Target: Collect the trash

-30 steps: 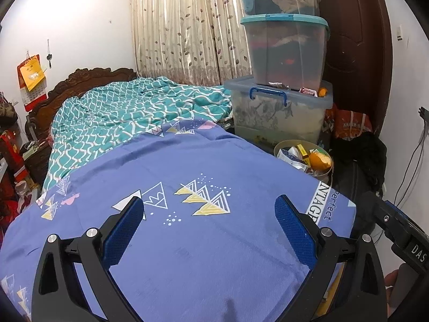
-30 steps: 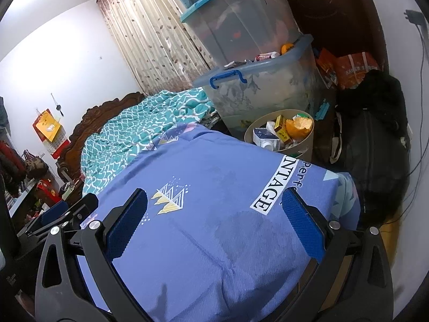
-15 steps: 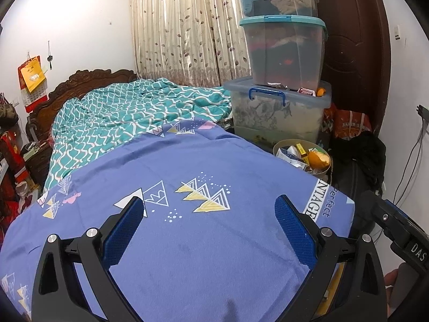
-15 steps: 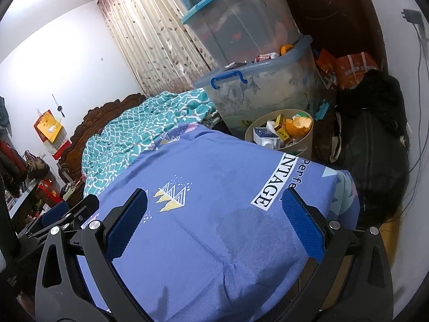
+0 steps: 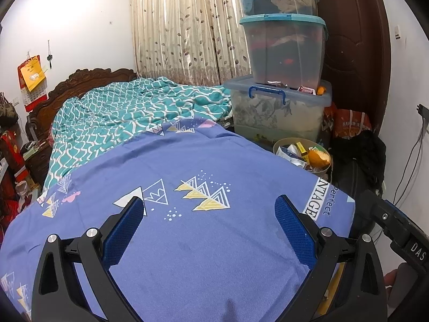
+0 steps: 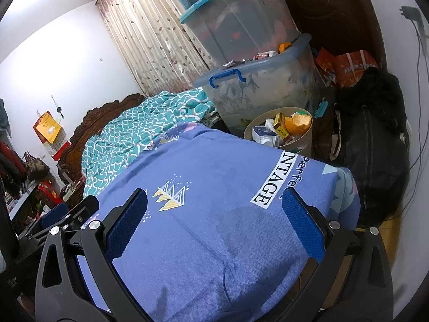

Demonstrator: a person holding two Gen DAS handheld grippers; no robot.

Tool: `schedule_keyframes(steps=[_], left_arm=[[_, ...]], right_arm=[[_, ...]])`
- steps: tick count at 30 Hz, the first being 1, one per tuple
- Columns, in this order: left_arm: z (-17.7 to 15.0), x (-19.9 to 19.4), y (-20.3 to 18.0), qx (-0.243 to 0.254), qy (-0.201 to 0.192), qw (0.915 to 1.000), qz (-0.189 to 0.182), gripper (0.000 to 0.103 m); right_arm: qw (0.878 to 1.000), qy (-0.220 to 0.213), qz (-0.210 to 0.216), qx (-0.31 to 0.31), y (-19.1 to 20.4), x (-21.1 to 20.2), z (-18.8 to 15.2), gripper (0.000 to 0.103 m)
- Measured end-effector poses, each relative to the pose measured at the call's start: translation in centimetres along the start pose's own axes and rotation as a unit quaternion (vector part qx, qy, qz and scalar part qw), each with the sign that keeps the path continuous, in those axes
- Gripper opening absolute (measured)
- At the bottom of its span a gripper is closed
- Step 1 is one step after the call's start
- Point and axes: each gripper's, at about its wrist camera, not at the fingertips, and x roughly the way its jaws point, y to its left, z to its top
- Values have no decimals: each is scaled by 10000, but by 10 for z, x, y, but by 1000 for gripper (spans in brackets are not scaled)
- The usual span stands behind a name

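A round tan trash bin (image 5: 278,145) (image 6: 305,139) stands on the floor past the bed's far right corner. It holds cartons, a yellow box and an orange peel (image 5: 318,157) (image 6: 298,122). My left gripper (image 5: 209,222) is open and empty over the blue bedsheet (image 5: 203,255). My right gripper (image 6: 214,220) is open and empty over the same sheet (image 6: 214,241), nearer the bin. No loose trash shows on the sheet.
Stacked clear storage boxes (image 5: 281,86) (image 6: 254,61) stand behind the bin. A black bag (image 6: 375,147) and orange bags (image 6: 351,64) lie to the right by a dark door. A teal quilt (image 5: 128,115) covers the bed's far end. Cables hang on the right wall.
Both grippers have drawn back slightly from the bin, and it sits a little farther and higher in both views. Both stay open and empty.
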Motion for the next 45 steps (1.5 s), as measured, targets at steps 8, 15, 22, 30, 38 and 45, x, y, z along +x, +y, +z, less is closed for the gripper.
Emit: schedule_keyframes(steps=[8,15,22,30,38,45], left_arm=[[-2,4,1,-7,33,10000,30,94],[-4,5,1,-14,41,10000,36,94],[-7,7,3,-43,60,10000,61,94],[-8,7,4,-41,70,9999,70,94],[-9,8,3,-41,84,9999,75,94],[-13,9,3,-9,101,9999,82,94]], right_arm=[[10000,22,5,8,0,1,-1,99],[10000,35,9,10,0,2,-5,99],[10000,51,12,12,1,3,-6,99],[10000,90,21,9,2,6,-9,99],[9999,117,25,22,1,7,-10,99],[9999,141,29,29,0,10,-10,99]])
